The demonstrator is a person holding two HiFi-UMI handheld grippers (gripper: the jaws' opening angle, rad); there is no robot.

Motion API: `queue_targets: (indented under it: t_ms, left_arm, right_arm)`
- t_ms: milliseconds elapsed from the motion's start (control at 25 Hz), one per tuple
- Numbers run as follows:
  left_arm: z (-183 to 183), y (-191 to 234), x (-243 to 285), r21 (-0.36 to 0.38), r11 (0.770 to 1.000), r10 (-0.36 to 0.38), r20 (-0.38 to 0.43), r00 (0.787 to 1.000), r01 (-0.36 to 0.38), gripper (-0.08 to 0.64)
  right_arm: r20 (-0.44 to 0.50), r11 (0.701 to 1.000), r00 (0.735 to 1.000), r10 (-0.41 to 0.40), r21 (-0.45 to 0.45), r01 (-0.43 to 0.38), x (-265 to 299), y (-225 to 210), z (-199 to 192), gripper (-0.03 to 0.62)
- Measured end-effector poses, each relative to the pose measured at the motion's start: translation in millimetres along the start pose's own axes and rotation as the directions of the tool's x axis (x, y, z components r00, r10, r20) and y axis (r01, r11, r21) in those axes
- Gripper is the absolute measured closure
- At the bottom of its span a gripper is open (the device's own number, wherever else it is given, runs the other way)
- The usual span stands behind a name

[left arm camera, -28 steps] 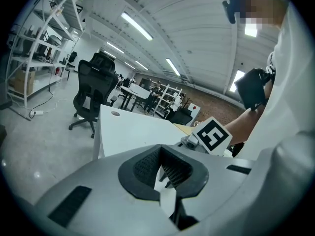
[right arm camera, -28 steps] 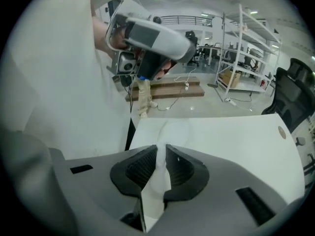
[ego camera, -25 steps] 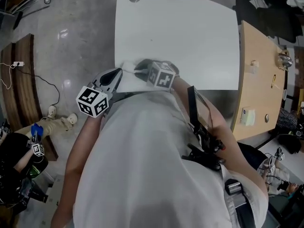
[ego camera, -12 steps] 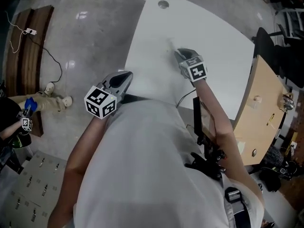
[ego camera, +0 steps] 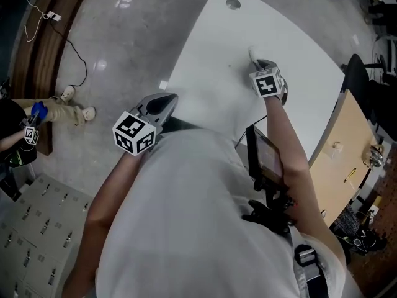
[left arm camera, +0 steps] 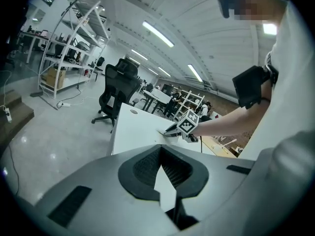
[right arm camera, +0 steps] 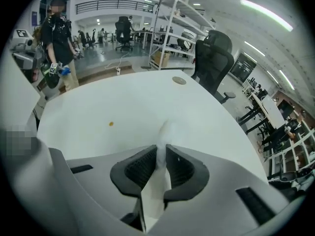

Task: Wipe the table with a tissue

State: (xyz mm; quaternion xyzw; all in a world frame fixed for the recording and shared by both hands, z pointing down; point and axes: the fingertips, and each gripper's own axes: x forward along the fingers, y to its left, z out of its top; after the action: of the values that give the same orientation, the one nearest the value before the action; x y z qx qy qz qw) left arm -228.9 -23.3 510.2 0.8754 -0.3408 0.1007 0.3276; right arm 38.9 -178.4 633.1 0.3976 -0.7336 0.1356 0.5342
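Note:
The white table point(ego camera: 211, 73) fills the upper middle of the head view. My right gripper point(ego camera: 257, 61) reaches out over it, shut on a white tissue point(ego camera: 252, 54) whose end touches the tabletop. In the right gripper view the tissue point(right arm camera: 161, 140) runs between the dark pads and pokes out ahead of my right gripper point(right arm camera: 161, 149). A small orange spot point(right arm camera: 111, 124) sits on the table point(right arm camera: 128, 107) to the left of it. My left gripper point(ego camera: 167, 97) hovers by the table's near left edge, shut and holding nothing. Its tips meet in the left gripper view point(left arm camera: 160, 154).
A round cable hole point(ego camera: 232, 4) marks the table's far end. A wooden desk point(ego camera: 347, 148) stands to the right, and a black office chair point(right arm camera: 213, 58) beyond the table. Another person point(right arm camera: 58, 31) stands on the grey floor point(ego camera: 111, 73) to the left.
My right gripper has carried the tissue from the table's near edge out across the top, away from me. The left gripper has kept its place beside the near edge.

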Motion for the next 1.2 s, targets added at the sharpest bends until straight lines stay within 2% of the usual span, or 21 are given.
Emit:
queue_targets:
  t_ms: [240, 640, 1200]
  left_arm:
    - [-0.2, -1.3, -0.9, 0.016, 1.0, 0.003, 0.002, 1.0, -0.003, 0.555]
    - [-2.5, -5.9, -2.7, 0.029, 0.999, -0.022, 0.0, 1.0, 0.022, 0.555]
    - [-4.3, 4.1, -16.7, 0.022, 1.0, -0.015, 0.017, 1.0, 0.014, 0.554]
  right_arm:
    - [-0.013, 1.0, 1.0, 0.01, -0.01, -0.01, 3.2, 9.0, -4.0, 0.531]
    - [-0.014, 0.985, 0.998, 0.069, -0.155, -0.07, -2.9, 62.2, 13.3, 0.531]
    - [-0.018, 0.984, 0.998, 0.066, -0.163, -0.068, -5.2, 92.7, 23.2, 0.531]
